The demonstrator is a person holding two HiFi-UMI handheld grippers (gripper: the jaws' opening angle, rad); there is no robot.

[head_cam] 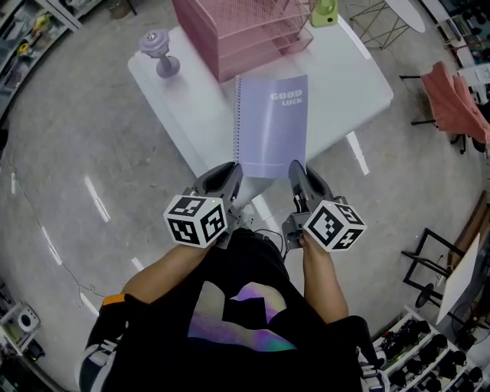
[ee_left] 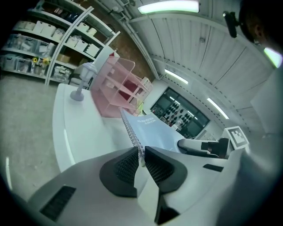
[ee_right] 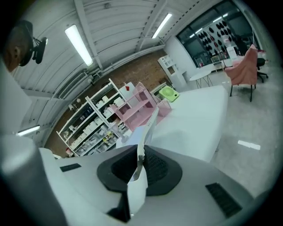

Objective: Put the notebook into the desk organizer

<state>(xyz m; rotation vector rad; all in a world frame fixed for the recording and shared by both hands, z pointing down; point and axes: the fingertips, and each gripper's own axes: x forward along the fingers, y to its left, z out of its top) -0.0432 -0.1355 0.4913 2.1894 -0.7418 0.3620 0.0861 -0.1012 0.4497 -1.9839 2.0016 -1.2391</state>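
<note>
Jaws clenched on spiral notebook, near edge.
Left gripper at spiral corner, right gripper at opposite corner, forearms parallel.

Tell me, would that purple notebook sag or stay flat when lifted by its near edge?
Probably fairly flat: the notebook shows no droop between the left gripper and right gripper. It looks thin, so likely light. The spiral binding may stiffen that side.

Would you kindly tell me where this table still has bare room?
The white table is bare right of the held notebook, out to its edge, and left of it, up to the purple stand. The far side is crowded with the pink organizer and a green object.
</note>
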